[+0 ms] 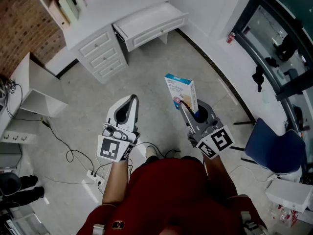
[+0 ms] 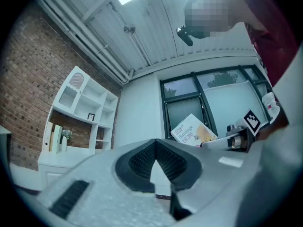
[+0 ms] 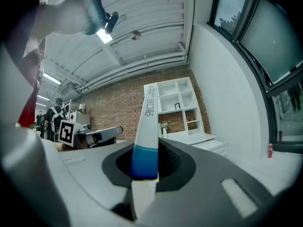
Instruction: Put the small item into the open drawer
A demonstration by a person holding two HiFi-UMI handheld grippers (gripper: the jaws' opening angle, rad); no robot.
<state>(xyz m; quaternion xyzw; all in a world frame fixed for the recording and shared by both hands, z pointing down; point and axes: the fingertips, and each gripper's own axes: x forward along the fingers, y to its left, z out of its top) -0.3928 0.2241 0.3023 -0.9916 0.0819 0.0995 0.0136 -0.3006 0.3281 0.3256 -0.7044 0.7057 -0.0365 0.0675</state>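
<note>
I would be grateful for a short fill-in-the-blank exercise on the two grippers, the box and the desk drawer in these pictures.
1. The white-and-blue cardboard box is clamped in the right gripper, while the left gripper holds ___.
2. The wide drawer of the white wooden desk stands ___.
3. Of the two grippers, the one nearer the blue chair is the ___ one.

Missing words: nothing; open; right.
</note>
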